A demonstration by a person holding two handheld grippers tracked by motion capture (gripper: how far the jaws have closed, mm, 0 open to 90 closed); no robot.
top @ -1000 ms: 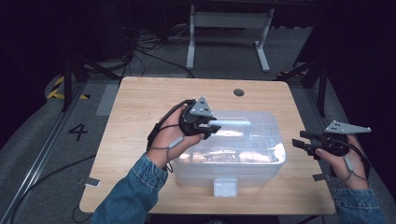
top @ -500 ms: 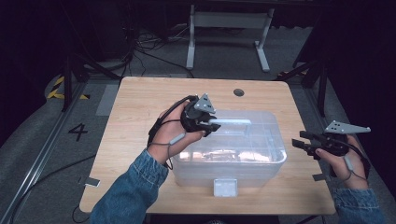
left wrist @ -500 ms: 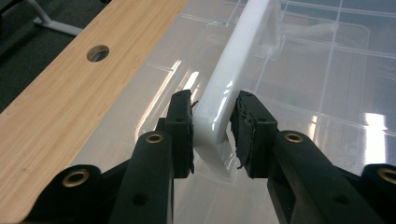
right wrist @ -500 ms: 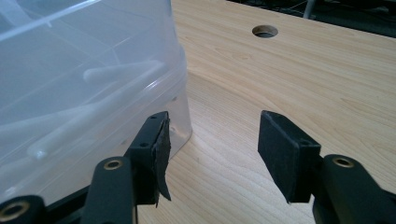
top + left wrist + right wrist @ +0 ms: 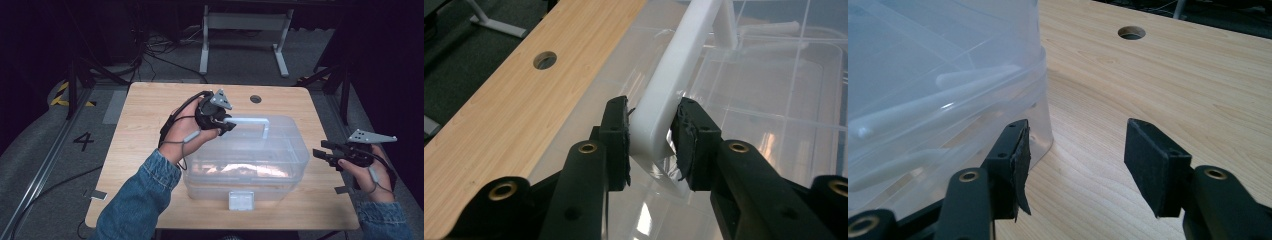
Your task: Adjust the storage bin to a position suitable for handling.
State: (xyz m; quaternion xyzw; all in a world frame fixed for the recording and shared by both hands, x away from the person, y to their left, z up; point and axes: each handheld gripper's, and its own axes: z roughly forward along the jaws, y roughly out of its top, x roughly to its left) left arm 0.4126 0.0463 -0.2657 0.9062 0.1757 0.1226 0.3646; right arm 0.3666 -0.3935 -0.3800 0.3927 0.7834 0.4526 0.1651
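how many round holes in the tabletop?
1: the hole sits near the table's far edge, beyond the clear box. The box could hide more.

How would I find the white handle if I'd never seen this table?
Look at the wooden table, then the big clear plastic box standing on it. On the box's lid sits the white handle, the only solid white bar up there, and the left gripper is pinching one end of it.

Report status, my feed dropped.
Left gripper shut on white handle of clear storage box. Right gripper open, beside box. Nothing in the way.
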